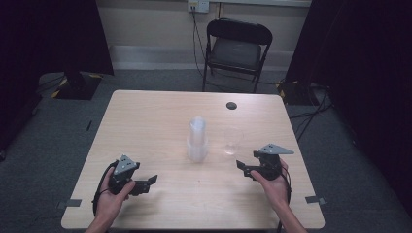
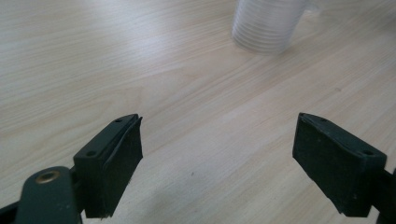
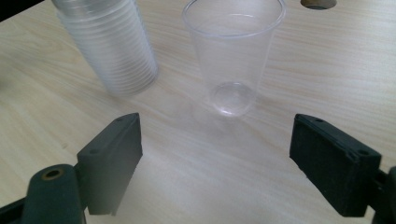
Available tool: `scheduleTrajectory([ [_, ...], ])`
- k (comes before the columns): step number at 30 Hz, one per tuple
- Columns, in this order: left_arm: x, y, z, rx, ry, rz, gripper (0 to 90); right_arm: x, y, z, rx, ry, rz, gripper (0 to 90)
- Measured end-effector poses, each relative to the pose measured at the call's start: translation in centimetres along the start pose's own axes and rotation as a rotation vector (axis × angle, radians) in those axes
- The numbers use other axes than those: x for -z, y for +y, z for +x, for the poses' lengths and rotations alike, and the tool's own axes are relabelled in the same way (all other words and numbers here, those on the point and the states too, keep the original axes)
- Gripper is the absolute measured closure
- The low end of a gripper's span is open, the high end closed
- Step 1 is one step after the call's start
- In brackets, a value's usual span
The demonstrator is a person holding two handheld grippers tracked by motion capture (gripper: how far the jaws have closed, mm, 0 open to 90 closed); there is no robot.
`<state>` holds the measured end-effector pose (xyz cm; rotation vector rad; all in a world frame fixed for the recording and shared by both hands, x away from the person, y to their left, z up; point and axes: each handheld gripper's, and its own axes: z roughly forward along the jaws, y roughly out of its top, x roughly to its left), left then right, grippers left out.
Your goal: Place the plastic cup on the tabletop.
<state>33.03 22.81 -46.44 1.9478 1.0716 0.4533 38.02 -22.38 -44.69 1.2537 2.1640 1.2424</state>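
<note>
A stack of clear plastic cups (image 1: 197,140) stands upright near the middle of the wooden table (image 1: 145,116). To its right stands a single clear cup (image 1: 233,141), empty and upright. My left gripper (image 1: 151,180) rests at the front left, open, with the stack (image 2: 268,23) ahead and to the right of its empty jaws (image 2: 217,140). My right gripper (image 1: 240,167) is at the front right, open and empty. Straight ahead of its jaws (image 3: 217,140) stands the single cup (image 3: 232,56), and the stack (image 3: 112,46) is to the cup's left.
A round cable hole (image 1: 231,105) sits in the table's far right part. A black folding chair (image 1: 236,48) stands beyond the far edge. Dark curtains hang at both sides, and cables lie on the grey floor.
</note>
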Motion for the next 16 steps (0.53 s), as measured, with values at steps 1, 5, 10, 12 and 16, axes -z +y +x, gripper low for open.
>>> scheduleTrajectory([
  [1,0.1,0.0,0.0,0.002,0.001,-0.002,15.7,0.7,-0.3,0.2,-0.003,0.006,0.004,16.5],
  [5,0.1,-0.1,0.0,0.001,0.001,-0.002,15.9,1.8,-0.9,0.4,0.004,0.009,0.009,16.6],
  [10,0.1,-0.2,-0.2,-0.007,0.012,0.004,16.1,2.6,-2.2,0.4,0.004,0.005,0.025,16.6],
  [12,0.0,-0.2,-0.2,-0.003,0.007,0.008,16.1,2.8,-3.1,0.2,-0.008,-0.001,0.035,16.6],
  [16,-0.2,-0.2,-0.3,-0.006,0.004,0.01,16.1,3.1,-4.0,-0.1,-0.039,-0.008,0.036,15.9],
])
